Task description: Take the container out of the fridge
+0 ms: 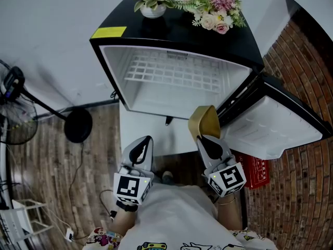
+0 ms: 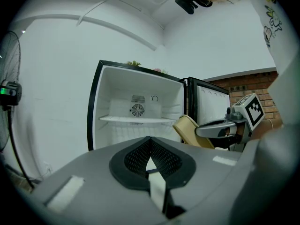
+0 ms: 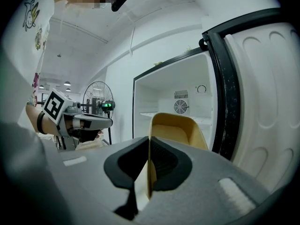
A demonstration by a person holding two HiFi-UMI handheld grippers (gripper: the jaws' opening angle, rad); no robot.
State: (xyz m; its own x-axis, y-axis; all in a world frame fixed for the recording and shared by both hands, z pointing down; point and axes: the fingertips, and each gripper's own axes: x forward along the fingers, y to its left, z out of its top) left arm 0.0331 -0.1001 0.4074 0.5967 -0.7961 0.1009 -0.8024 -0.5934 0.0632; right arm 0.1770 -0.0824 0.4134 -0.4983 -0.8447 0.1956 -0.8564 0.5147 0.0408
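Your right hand-held gripper [image 1: 204, 139] is pinched on the wall of the tan container [image 1: 204, 121], just outside the open fridge [image 1: 179, 38]. Your left hand-held gripper [image 1: 148, 139] is closed and empty.

The fridge [image 1: 177, 31] cavity is open to the front; a wire shelf [image 1: 171, 73] spans its interior. The open door [image 1: 270, 126] walls off the right side. A standing fan [image 1: 15, 116] occupies the floor [image 1: 47, 158] to the left, well apart.
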